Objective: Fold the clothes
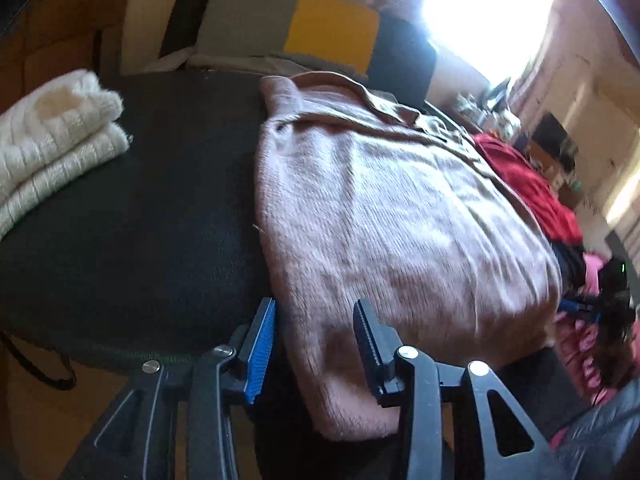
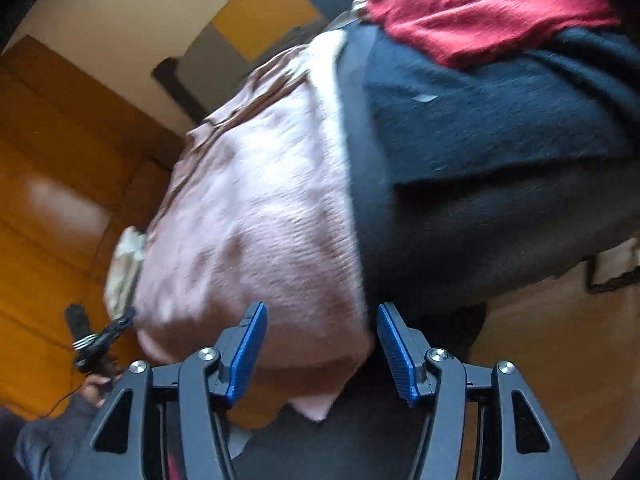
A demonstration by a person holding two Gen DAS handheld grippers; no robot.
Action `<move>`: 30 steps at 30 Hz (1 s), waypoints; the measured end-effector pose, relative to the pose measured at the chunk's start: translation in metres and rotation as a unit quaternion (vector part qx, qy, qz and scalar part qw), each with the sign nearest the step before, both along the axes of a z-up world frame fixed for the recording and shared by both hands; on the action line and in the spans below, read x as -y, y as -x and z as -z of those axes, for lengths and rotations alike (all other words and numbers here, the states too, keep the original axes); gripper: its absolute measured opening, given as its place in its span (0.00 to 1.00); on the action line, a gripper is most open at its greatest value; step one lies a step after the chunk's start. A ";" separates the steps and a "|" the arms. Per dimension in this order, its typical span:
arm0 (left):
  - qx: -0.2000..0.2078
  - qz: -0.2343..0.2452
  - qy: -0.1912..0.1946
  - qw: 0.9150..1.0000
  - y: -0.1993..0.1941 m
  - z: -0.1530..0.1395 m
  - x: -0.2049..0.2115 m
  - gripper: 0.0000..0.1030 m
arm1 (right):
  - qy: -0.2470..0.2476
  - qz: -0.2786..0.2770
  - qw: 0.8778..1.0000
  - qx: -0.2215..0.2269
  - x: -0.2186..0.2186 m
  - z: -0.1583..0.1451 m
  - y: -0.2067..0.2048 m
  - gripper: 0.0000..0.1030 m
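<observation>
At the far left edge of the dark table point(image 1: 132, 216) sits a folded cream knit point(image 1: 56, 136), doubled into 2 thick layers and well apart from everything else. To its right, across a bare stretch of the black top, the pink sweater point(image 1: 384, 220) lies spread flat, its collar toward the far edge and its hem hanging over the near edge.

The left gripper point(image 1: 314, 344) sits at that near edge with its jaws apart, the left hem corner of the sweater lying loosely between the blue pads point(image 1: 262, 344); nothing is pinched.

Further right, the right gripper point(image 2: 322, 354) is at the sweater's other near corner, its jaws also spread wide, with the pink hem point(image 2: 316, 400) drooping in the gap.

Just beside the sweater's right side lies a dark navy garment point(image 2: 500, 120), and a red garment point(image 2: 480, 4) rests on top of it toward the far right corner.
</observation>
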State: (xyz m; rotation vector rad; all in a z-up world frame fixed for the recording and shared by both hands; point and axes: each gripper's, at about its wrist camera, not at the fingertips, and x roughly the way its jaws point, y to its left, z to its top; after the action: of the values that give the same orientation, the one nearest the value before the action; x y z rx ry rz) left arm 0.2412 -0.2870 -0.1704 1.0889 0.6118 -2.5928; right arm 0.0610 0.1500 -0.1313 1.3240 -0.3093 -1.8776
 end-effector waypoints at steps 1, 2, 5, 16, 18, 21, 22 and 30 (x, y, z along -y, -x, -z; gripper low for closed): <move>0.000 0.002 0.000 1.000 -0.001 0.001 -0.001 0.39 | 0.003 -0.012 1.000 0.001 0.005 0.001 -0.002 0.57; 0.000 0.003 -0.004 1.000 -0.002 0.001 0.000 0.39 | 0.005 -0.025 1.000 0.003 0.011 0.003 -0.004 0.57; 0.004 0.009 -0.017 1.000 -0.006 0.001 -0.001 0.40 | 0.010 -0.043 0.999 0.015 0.023 0.009 -0.003 0.58; 0.015 0.037 -0.023 0.999 0.002 0.003 -0.012 0.44 | 0.022 -0.074 0.997 0.012 0.034 0.005 0.000 0.45; 0.021 0.040 -0.049 0.998 0.002 0.006 -0.011 0.44 | 0.024 -0.079 0.997 0.011 0.037 0.005 0.001 0.42; 0.032 0.037 -0.075 0.996 0.005 0.008 -0.011 0.43 | 0.028 -0.086 0.996 0.010 0.040 0.003 0.002 0.41; 0.033 0.038 -0.082 0.995 0.006 0.007 -0.011 0.35 | 0.029 -0.088 0.996 0.010 0.042 0.003 0.002 0.41; 0.063 0.085 -0.089 0.990 0.024 0.011 -0.025 0.07 | -0.099 -0.137 0.985 -0.031 0.057 -0.002 -0.008 0.14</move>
State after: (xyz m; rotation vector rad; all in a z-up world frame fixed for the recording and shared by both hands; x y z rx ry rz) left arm 0.2168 -0.2619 -0.1815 1.4064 0.7638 -2.6234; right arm 0.0691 0.0932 -0.1296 1.3591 0.0914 -1.7433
